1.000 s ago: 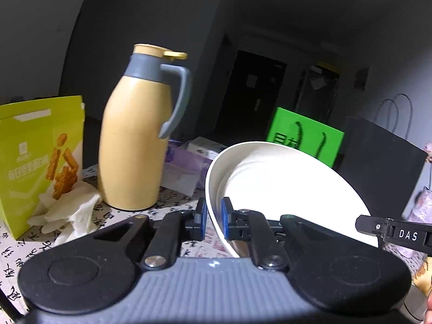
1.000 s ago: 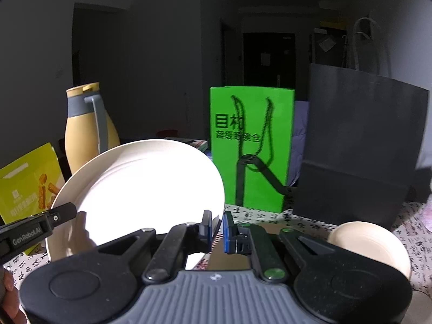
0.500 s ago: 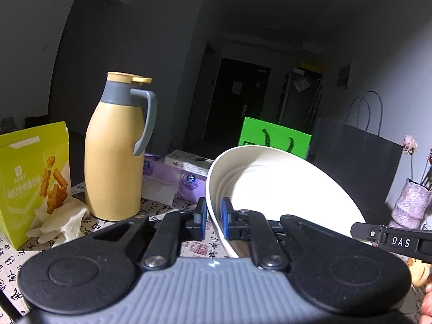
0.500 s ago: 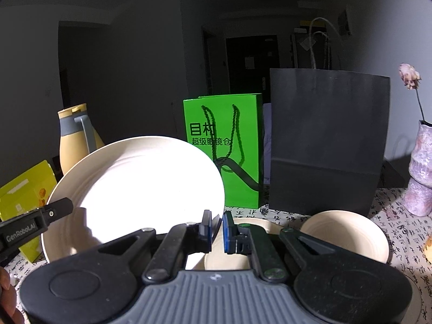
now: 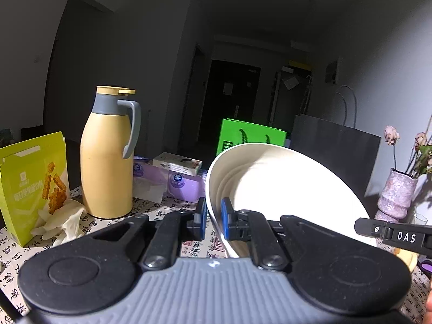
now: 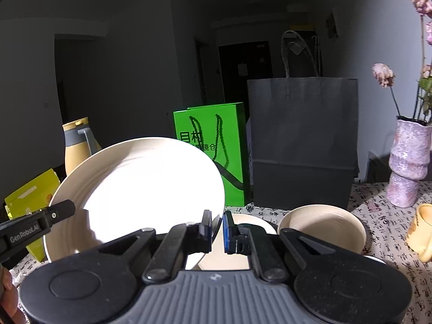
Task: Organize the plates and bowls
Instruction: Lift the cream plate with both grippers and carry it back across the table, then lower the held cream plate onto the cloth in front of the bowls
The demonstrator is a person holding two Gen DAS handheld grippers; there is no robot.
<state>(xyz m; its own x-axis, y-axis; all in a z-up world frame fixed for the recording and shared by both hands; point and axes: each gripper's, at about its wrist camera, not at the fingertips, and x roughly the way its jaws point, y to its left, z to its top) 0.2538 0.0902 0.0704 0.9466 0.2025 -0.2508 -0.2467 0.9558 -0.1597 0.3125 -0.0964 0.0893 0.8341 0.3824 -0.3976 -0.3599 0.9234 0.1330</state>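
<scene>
A large white plate (image 5: 283, 186) is held tilted above the table by both grippers at opposite rims. My left gripper (image 5: 214, 217) is shut on the plate's left rim, blue pads on either side of the edge. My right gripper (image 6: 216, 226) is shut on the right rim of the same plate (image 6: 145, 186). Each gripper's finger shows at the edge of the other view: the right gripper (image 5: 394, 236) and the left gripper (image 6: 35, 226). A cream bowl (image 6: 321, 224) sits on the table to the right, and another cream dish (image 6: 243, 243) lies partly hidden under my right gripper.
A yellow thermos jug (image 5: 108, 156), a lime snack box (image 5: 29, 189), white gloves (image 5: 64, 221) and purple tissue packs (image 5: 175, 181) stand at the left. A green bag (image 6: 210, 148) and black bag (image 6: 302, 140) line the back. A pink vase (image 6: 407, 162) and yellow mug (image 6: 421, 229) stand right.
Both grippers have carried the plate to the right and slightly up. The jug and snack box slid left in view; the vase, bowl and mug came into view at the right.
</scene>
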